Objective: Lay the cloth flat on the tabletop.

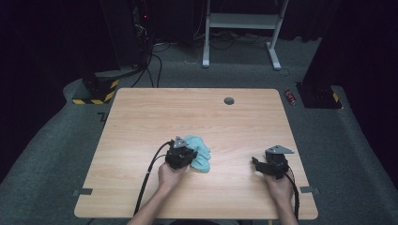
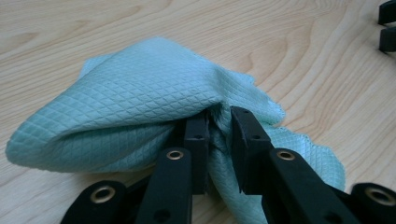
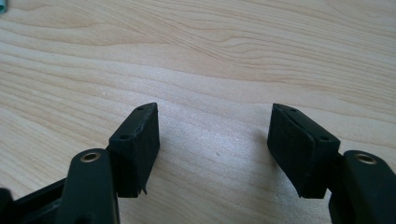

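Observation:
A light teal quilted cloth (image 1: 199,152) lies bunched on the wooden table (image 1: 141,122) near its middle front. My left gripper (image 1: 187,154) sits at the cloth's near left side, held by the person's left hand. In the left gripper view its jaws are shut on a fold of the cloth (image 2: 140,102), and the fabric humps up to the left of the left gripper (image 2: 218,122). My right gripper (image 1: 258,163) rests to the right, apart from the cloth, pointing left. In the right gripper view, the right gripper (image 3: 212,135) stands open over bare wood with nothing between its jaws.
A small dark round grommet (image 1: 229,101) sits in the tabletop near the far edge. Beyond the table stand a white desk frame (image 1: 241,28), black equipment with cables (image 1: 141,42) and a small red object (image 1: 291,97) on the grey floor.

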The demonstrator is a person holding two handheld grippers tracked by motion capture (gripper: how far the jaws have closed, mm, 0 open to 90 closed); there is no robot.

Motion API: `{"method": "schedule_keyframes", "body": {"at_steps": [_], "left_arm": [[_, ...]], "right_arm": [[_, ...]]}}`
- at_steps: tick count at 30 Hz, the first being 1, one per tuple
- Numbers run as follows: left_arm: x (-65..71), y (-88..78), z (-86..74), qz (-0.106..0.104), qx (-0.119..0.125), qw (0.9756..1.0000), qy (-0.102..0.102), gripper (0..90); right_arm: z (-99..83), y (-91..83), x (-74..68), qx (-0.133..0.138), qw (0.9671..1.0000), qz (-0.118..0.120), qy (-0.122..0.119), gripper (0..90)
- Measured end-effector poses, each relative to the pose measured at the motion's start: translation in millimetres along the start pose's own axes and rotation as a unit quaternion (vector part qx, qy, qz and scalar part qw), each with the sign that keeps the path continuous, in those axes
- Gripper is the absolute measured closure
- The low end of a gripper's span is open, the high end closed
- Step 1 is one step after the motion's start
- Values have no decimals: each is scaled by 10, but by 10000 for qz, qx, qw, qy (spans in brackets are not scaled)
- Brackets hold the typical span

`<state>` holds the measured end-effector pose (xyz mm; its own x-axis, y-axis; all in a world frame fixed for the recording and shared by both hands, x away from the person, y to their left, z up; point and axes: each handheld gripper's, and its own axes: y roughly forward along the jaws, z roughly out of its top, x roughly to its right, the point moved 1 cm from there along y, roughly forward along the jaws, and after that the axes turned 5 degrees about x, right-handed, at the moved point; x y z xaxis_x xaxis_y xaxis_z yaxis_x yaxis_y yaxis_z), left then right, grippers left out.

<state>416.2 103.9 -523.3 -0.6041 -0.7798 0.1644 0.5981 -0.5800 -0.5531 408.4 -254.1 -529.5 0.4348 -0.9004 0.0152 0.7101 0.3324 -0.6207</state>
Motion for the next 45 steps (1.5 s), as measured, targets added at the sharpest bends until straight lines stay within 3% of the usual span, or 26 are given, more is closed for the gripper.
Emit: {"method": "schedule_keyframes", "body": {"at_steps": [7, 13, 14, 15, 16, 18, 21, 24, 25, 26, 29, 30, 36, 39, 41, 45], "left_arm": [[98, 107, 40, -100, -8, 9999, 72, 754], [125, 91, 48, -103, -49, 9999, 78, 654], [134, 67, 54, -62, -65, 9999, 119, 603], [138, 48, 59, -50, -78, 9998, 157, 603], [152, 13, 69, -26, -69, 9998, 197, 573], [180, -56, 92, -24, -21, 9997, 230, 564], [241, -162, 144, -35, 122, 9994, 318, 545], [271, -156, 188, -48, 69, 9991, 418, 532], [283, -144, 208, -58, 57, 9990, 444, 532], [298, -126, 226, -66, 49, 9990, 446, 522], [341, -71, 278, -122, -9, 9986, 509, 520], [369, -70, 316, -180, 45, 9983, 546, 521], [426, -154, 450, -275, 251, 9974, 611, 521], [421, -119, 497, -214, 137, 9975, 656, 513], [414, -30, 520, -137, -74, 9976, 671, 498], [433, 214, 551, 41, -469, 9951, 874, 468]], "right_arm": [[5, 7, -9, 8, 10000, 45, -32, 343], [13, 15, -32, 4, 9999, 113, -74, 353], [20, 21, -49, 29, 9998, 164, -139, 405], [20, 21, -49, 29, 9998, 164, -139, 405], [27, 24, -82, 53, 9996, 217, -173, 473], [27, 24, -97, 74, 9995, 230, -199, 519], [50, 0, -198, 103, 9984, 527, -155, 601], [116, -43, -312, 331, 9953, 899, -116, 620], [116, -43, -312, 331, 9953, 899, -116, 620], [169, -41, -408, 346, 9925, 1159, -151, 623], [208, -29, -509, 385, 9903, 1309, -254, 628], [236, 5, -638, 362, 9877, 1475, -362, 627], [282, 122, -922, 254, 9803, 1853, -629, 631], [302, 155, -1016, 215, 9783, 1947, -677, 636], [317, 200, -1084, 173, 9769, 2004, -722, 643], [336, 260, -1185, 90, 9755, 2061, -766, 663]]}}
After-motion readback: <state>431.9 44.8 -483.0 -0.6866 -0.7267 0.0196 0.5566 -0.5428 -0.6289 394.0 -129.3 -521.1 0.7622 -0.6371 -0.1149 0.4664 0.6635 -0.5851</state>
